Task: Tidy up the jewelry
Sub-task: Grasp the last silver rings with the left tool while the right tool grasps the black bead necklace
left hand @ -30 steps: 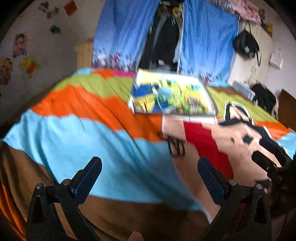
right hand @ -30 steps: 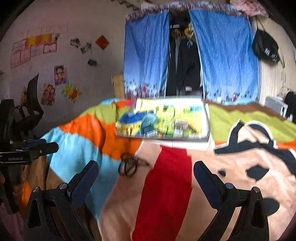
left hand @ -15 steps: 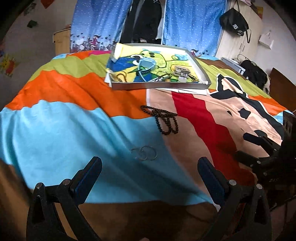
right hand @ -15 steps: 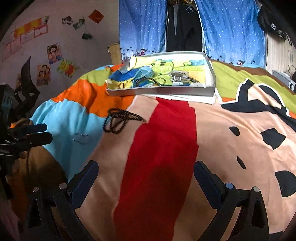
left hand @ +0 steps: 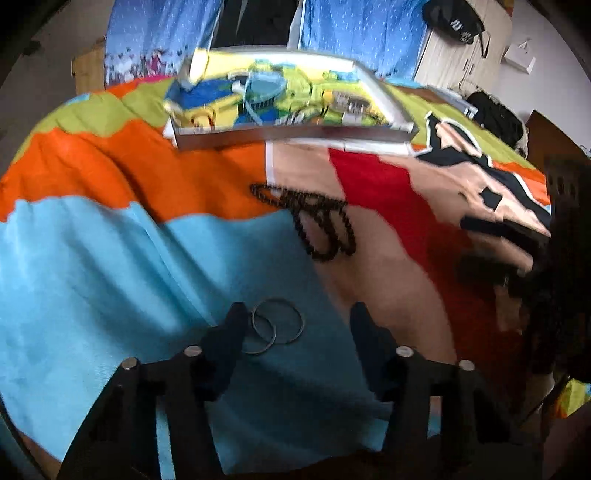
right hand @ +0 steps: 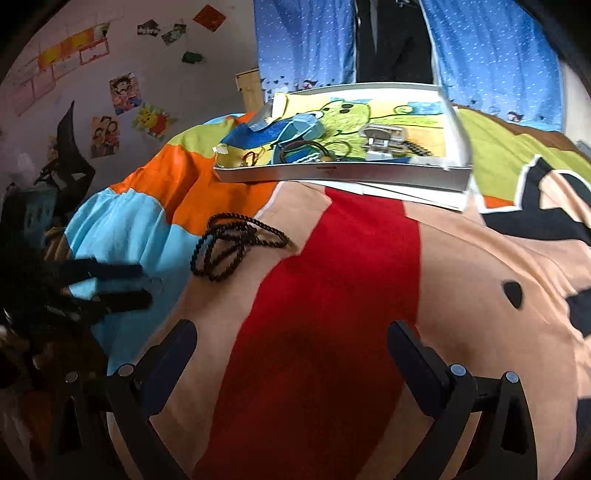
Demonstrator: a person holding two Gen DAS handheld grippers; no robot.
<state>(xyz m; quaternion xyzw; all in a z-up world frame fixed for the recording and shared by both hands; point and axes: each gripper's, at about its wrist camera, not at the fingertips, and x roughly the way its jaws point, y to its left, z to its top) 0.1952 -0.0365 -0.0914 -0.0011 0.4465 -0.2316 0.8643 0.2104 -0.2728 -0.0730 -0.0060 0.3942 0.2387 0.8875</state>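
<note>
Two thin metal rings (left hand: 275,326) lie overlapped on the light blue part of the bedspread. My left gripper (left hand: 297,325) is open, its fingers on either side of the rings, the left fingertip (left hand: 232,325) almost touching them. A black bead necklace (left hand: 321,221) lies beyond, also in the right wrist view (right hand: 231,245). A shallow grey tray (right hand: 343,173) with a cartoon lining holds several jewelry pieces at the far side. My right gripper (right hand: 291,343) is open and empty over the red stripe. The left gripper (right hand: 144,284) shows at the left of the right wrist view.
The bedspread (right hand: 480,266) is colourful and wrinkled. Blue curtains (right hand: 491,48) and hanging dark clothes stand behind the bed. Posters (right hand: 125,92) are on the left wall. A wardrobe with a black bag (left hand: 454,18) stands at the right.
My left gripper has come down and forward onto the two rings, and its jaws have narrowed around them. The right gripper has dipped closer to the bedspread and stayed open.
</note>
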